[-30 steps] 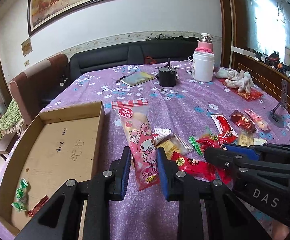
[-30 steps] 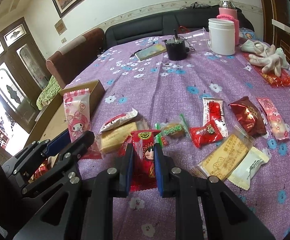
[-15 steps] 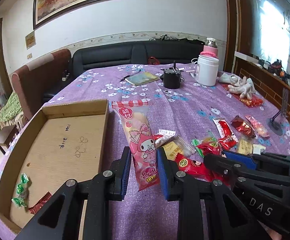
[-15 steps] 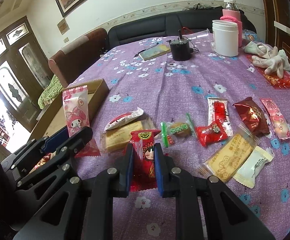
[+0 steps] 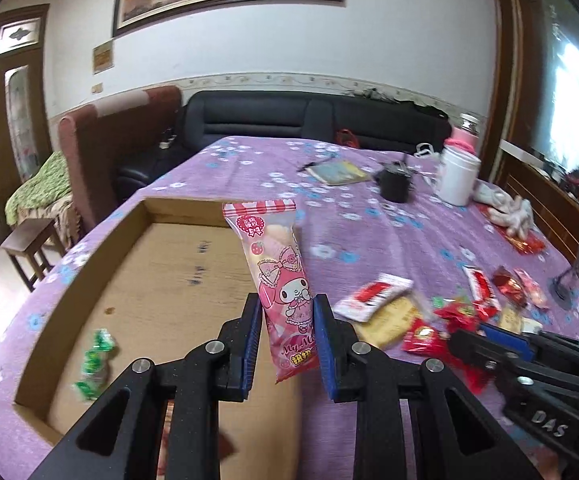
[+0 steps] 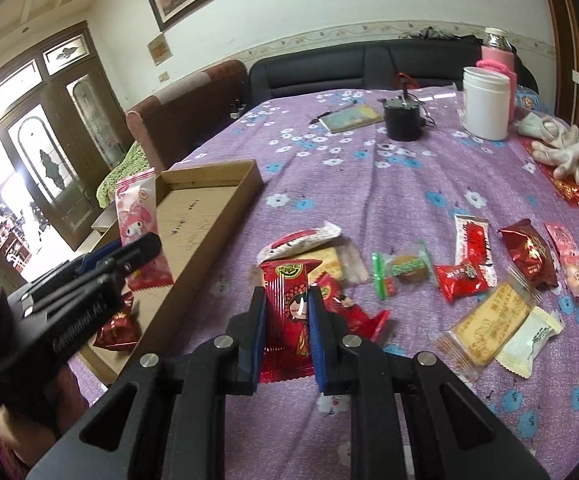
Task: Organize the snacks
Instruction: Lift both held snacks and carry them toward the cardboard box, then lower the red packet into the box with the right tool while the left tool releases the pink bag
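Observation:
My left gripper [image 5: 288, 312] is shut on a tall pink cartoon snack packet [image 5: 273, 248], held upright above the open cardboard box [image 5: 161, 280]. In the right wrist view the same packet [image 6: 137, 208] and left gripper [image 6: 129, 252] hang over the box [image 6: 209, 176]. My right gripper [image 6: 287, 300] is shut on a red snack packet [image 6: 289, 276], lifted just right of the box's side wall. Green candies [image 5: 95, 356] and a dark red packet [image 6: 117, 328] lie inside the box. Several loose snacks [image 6: 485, 312] are scattered on the purple tablecloth [image 6: 369, 184].
Farther back on the table stand a white jar [image 6: 485, 104], a black cup [image 6: 403, 120] and a notebook [image 6: 351, 118]. White gloves [image 6: 565, 152] lie at the right edge. A black stand [image 5: 569, 280] sits at the right. Sofas line the far side.
My left gripper has swung left with the pink packet, from beside the box to over its floor. My right gripper has drifted slightly left with the red packet, closer to the box wall.

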A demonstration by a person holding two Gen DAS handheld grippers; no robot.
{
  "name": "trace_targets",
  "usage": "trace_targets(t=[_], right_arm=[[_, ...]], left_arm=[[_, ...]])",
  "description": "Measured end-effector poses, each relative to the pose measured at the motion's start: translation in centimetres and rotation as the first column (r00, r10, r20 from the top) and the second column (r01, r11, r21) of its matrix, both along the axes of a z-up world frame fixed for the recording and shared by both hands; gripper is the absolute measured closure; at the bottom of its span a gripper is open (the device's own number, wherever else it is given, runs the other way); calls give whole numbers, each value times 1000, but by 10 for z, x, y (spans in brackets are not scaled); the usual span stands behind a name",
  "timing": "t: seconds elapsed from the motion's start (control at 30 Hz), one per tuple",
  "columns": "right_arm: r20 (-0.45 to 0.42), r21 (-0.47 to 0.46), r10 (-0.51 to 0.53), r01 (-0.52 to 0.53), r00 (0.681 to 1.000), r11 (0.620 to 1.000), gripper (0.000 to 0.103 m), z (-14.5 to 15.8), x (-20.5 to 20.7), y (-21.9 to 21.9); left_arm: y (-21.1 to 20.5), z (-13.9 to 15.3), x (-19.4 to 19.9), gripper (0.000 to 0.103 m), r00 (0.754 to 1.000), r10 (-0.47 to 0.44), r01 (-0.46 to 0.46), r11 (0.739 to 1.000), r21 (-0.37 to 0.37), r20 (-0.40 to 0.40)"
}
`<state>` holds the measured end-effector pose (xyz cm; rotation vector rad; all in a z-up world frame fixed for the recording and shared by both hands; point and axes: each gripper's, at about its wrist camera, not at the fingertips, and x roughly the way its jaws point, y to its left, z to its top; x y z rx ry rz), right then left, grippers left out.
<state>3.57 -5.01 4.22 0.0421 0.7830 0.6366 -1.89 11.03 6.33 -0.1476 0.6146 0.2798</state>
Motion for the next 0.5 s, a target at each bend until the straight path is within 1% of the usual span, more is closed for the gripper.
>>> trace_targets(t=[0.23,0.4,0.5], right_arm=[[2,13,20,-20,1000,1000,85,1,-1,4],[-63,52,48,-45,997,998,84,2,-2,12],[-85,45,80,-76,993,996,84,7,-10,30]], left_arm=[[42,-6,-10,76,997,78,-78,996,-31,-2],[64,-11,-15,76,994,107,-107,993,-46,-9],[76,-18,-16,76,992,122,-123,990,-66,-27]])
